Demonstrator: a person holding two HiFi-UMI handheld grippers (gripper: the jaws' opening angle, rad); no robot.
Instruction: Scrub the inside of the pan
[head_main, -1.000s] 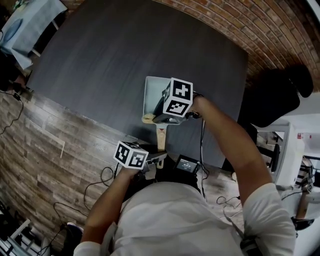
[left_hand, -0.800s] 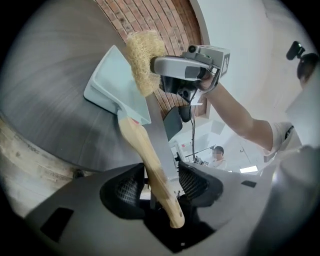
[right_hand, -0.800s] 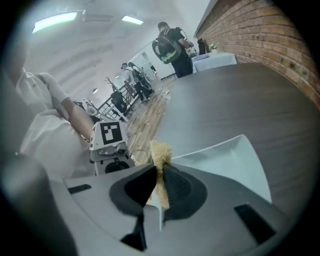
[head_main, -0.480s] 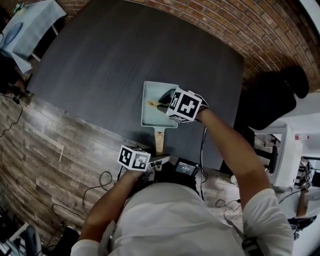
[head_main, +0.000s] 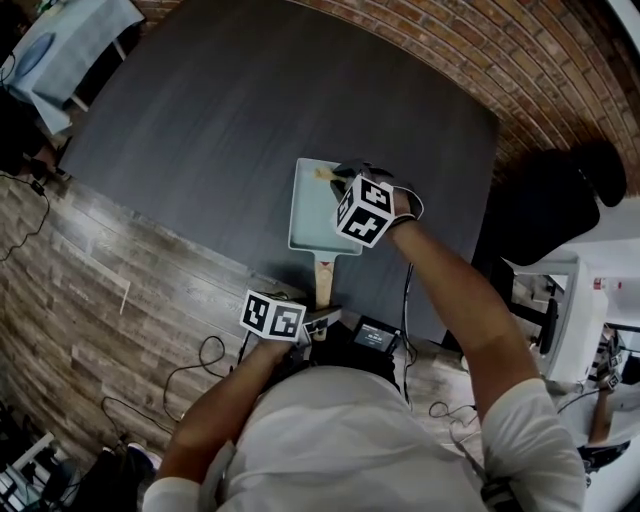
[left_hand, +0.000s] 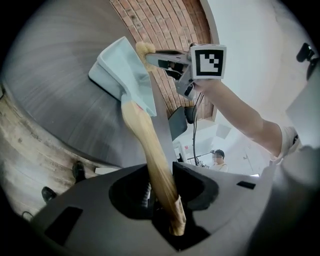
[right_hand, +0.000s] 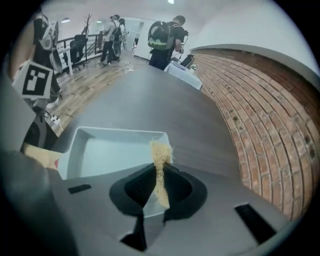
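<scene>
Dark grey table (head_main: 230, 110) fills centre to 12 o'clock in head view. Brick wall (head_main: 540, 70) at 1–2. Black chair (head_main: 545, 205) at 3, beside the table edge. Wood-plank floor (head_main: 90, 290) at 8–9, cables (head_main: 205, 355) on it. Blue-covered table (head_main: 70, 45) at 10–11. Right gripper view: people (right_hand: 165, 37) standing at 12, some with backpacks.

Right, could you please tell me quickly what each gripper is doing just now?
Left gripper: jaws closing on the pan handle between them.
Right gripper: shut on the tan scrubber.
</scene>
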